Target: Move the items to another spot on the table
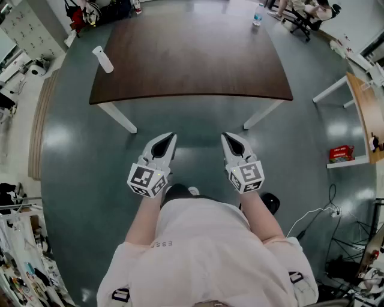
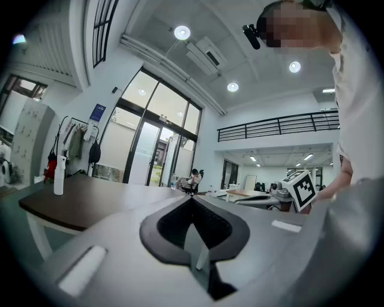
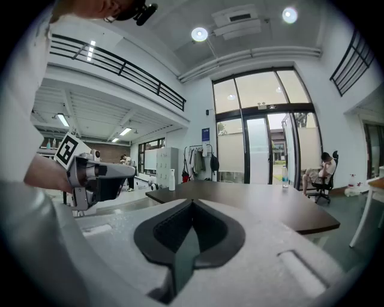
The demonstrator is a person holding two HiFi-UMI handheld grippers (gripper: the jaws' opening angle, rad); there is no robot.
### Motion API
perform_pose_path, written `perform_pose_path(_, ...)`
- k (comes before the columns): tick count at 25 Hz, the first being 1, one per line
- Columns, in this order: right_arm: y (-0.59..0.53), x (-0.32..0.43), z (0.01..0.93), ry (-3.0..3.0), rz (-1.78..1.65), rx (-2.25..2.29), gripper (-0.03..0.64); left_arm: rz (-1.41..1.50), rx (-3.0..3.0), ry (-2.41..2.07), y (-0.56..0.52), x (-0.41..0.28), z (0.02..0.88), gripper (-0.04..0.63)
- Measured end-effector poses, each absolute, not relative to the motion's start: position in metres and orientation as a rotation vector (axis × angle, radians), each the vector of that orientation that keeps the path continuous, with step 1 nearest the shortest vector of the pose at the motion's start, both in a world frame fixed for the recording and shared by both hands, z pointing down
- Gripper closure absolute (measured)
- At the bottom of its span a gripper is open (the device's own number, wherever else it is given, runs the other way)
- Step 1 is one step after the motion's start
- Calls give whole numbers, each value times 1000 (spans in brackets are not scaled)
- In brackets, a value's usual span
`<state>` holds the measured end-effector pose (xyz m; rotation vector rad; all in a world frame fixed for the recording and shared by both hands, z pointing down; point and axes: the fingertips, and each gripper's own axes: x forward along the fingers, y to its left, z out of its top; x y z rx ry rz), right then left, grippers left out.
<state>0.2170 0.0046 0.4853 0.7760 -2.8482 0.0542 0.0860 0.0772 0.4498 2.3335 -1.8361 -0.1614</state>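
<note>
I have both grippers held out side by side at waist height, over bare grey-green floor (image 1: 78,156) and short of the counter (image 1: 192,60), touching nothing. The left gripper (image 1: 172,137) has its jaws pressed together with nothing between them; its own view shows the two dark pads meeting at a point against the open room beyond. The right gripper (image 1: 225,137) is the same, jaws fully together and empty, and it tips a little downward. The two grippers sit near each other but apart, tips aimed toward the near edge of the counter, each with its marker cube at the back by my wrists. The counter is a dark brown top on white legs, standing well ahead of both grippers. On it I see two items: a white bottle (image 1: 102,59) at the far left edge, which looks tilted from the head view but stands upright in the left gripper view, and a clear water bottle (image 1: 257,15) upright near the far right corner. They are well apart from each other, with the wide bare top between them. Beyond the far right corner a person sits in an office chair (image 1: 307,13), and a red box (image 1: 341,154) rests on a low shelf off to my right.
</note>
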Motion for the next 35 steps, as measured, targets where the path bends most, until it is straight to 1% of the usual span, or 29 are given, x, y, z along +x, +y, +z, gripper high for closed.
perform_pose_path(17, 2, 226, 482, -2863, 81, 860, 629, -166, 2312, -1830, 81, 87, 456, 578)
perform_pose_path(25, -5, 222, 484, -2870, 91, 824, 629, -174, 2277, -1880, 80, 77, 456, 580)
perform_pose_path(29, -8, 208, 484, -2891, 107, 760, 629, -167, 2225, -1961, 88, 58, 452, 578)
perform_pose_path(35, -11, 166, 487, -2904, 112, 618, 629, -181, 2093, -2099, 102, 10, 452, 580)
